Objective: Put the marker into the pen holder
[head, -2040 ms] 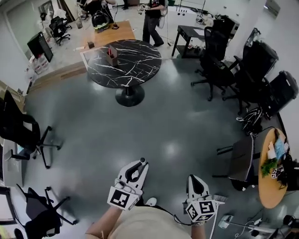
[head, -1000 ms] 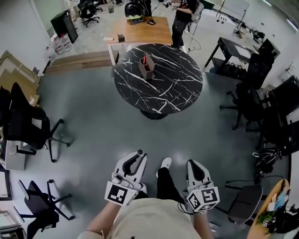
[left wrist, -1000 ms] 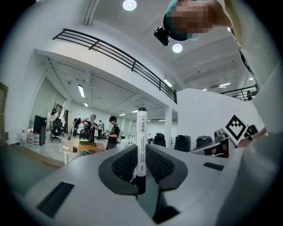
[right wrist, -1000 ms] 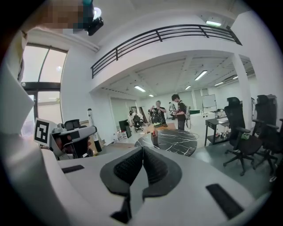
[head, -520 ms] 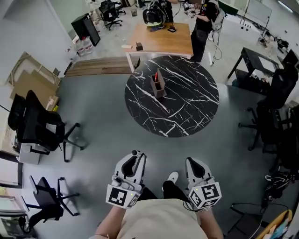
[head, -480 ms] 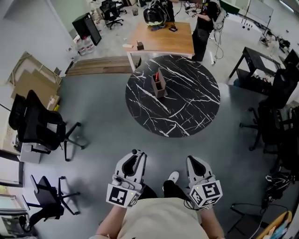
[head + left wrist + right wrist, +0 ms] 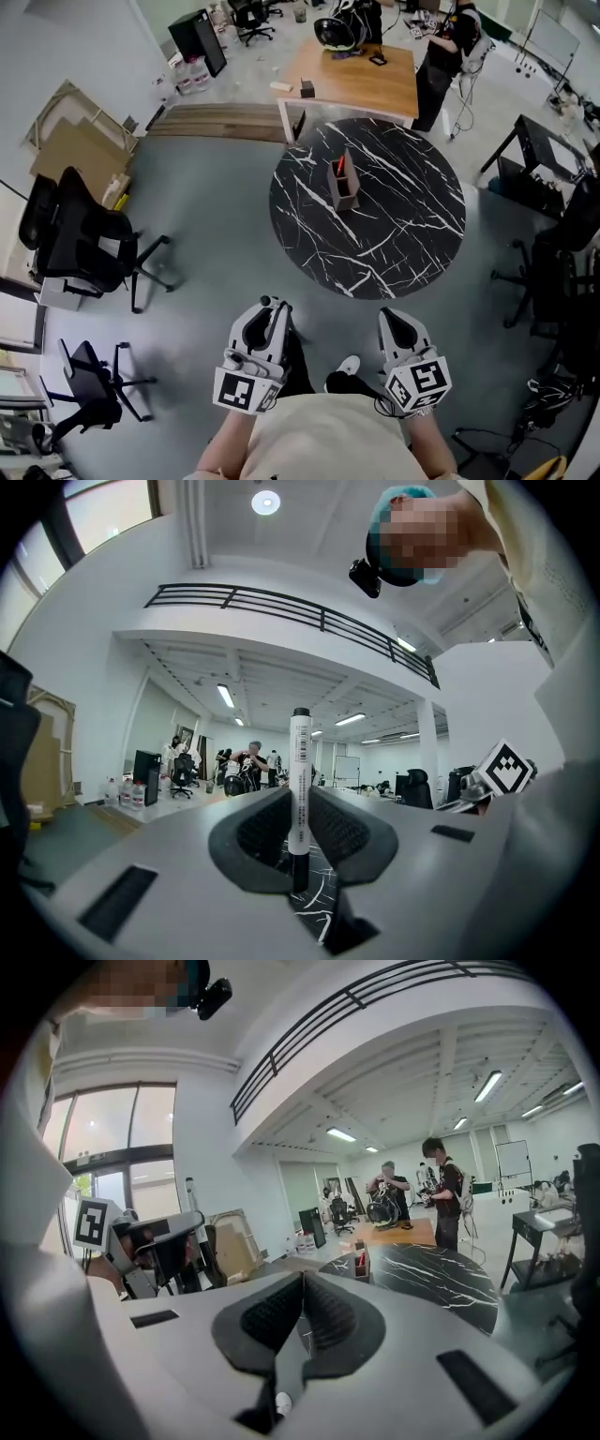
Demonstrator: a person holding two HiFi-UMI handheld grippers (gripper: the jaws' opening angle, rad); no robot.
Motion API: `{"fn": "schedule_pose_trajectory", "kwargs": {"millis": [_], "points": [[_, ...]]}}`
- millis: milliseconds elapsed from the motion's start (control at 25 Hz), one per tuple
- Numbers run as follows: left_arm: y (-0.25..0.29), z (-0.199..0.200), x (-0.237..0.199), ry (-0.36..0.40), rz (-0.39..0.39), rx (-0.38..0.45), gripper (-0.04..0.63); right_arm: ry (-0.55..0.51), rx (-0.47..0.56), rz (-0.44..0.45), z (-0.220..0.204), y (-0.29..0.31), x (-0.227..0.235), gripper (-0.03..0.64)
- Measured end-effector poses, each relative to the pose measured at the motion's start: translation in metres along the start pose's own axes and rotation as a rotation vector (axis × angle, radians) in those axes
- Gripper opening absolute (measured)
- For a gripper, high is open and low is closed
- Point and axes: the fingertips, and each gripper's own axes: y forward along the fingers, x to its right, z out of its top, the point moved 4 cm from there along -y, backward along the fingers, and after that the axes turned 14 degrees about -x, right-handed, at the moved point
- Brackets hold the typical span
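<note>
Two light-grey grippers on us: left gripper (image 7: 270, 312), right gripper (image 7: 396, 323). Each is a smooth rounded shell with black ribbed pads (image 7: 267, 832) lining the jaws. Both gripper views show dark rectangular slots in the shell either side of the jaws. Each carries a white cube with black square markers — left cube (image 7: 247, 389), right cube (image 7: 419, 382). There's a thin black cable (image 7: 378, 405) by the right cube. We're wearing a cream shirt (image 7: 323, 439), dark trousers (image 7: 298, 356) and a white shoe (image 7: 345, 366).

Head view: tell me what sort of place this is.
Likely an open-plan office or workshop: black wheeled office chairs, a rectangular wooden desk, a black computer monitor and a round black white-veined marble table.
</note>
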Motion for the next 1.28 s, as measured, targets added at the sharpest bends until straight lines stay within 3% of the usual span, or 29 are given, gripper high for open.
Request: {"fn": "schedule_pose_trajectory", "kwargs": {"millis": [240,520,680,1040,1280], "points": [[0.06,0.001,-0.077,-0.011,-0.077,-0.015,0.066,0.013,-0.044,-0.074,0.028,0.072,-0.005,0.017],[0.145,0.03,-0.167,0.041,-0.263,-0.031,0.066,0.097,-0.026,-0.19,0.092,0.164,-0.013,0.017],[0.189,0.051,-0.197,0.018,-0.354,-0.003,0.066,0.173,-0.007,-0.257,0.107,0.193,-0.015,0.017],[0.277,0.063,-0.182,0.08,-0.54,-0.012,0.066,0.295,-0.004,-0.402,0.111,0.204,0.024,0.017],[0.336,0.069,-0.142,0.091,-0.612,-0.012,0.066,0.372,0.052,-0.424,0.111,0.219,0.08,0.017]]}}
